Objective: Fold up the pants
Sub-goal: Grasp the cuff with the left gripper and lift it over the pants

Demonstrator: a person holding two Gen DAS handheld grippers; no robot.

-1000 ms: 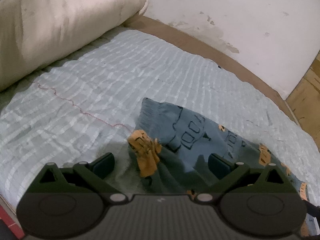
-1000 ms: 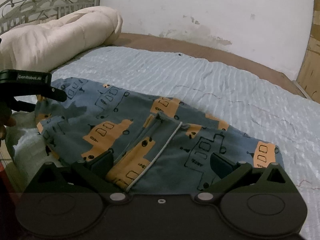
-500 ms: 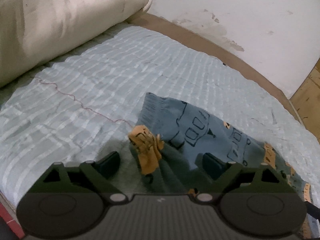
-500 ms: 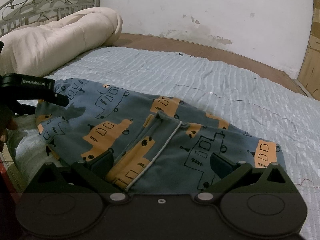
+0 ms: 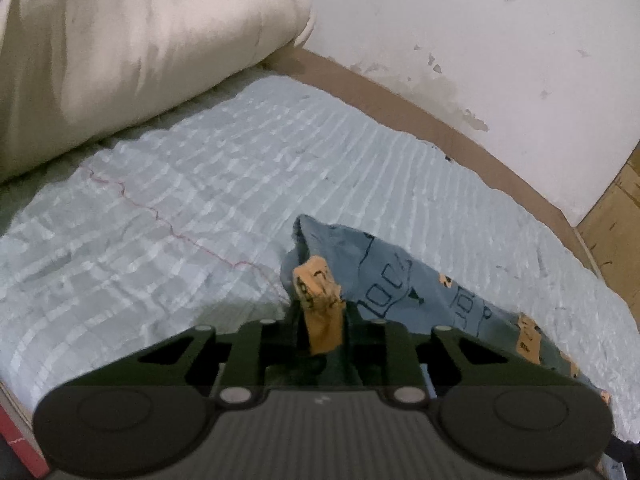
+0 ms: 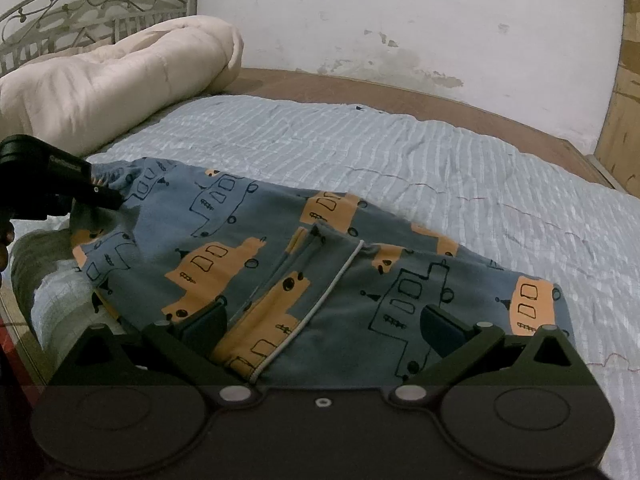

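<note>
Pants (image 6: 304, 264) lie spread across the bed (image 6: 400, 152), and the left gripper (image 5: 322, 320) has just been closing onto a bunched corner, likely to lift it for a fold, while the right gripper (image 6: 324, 322) hovers wide open over the cloth.

Cloth and finishes
Soft printed-cloth pants (image 6: 280, 248); ribbed woven bedspread (image 6: 400, 152); matt plastic left gripper (image 5: 322, 316); flaking painted wall (image 6: 400, 20).
</note>
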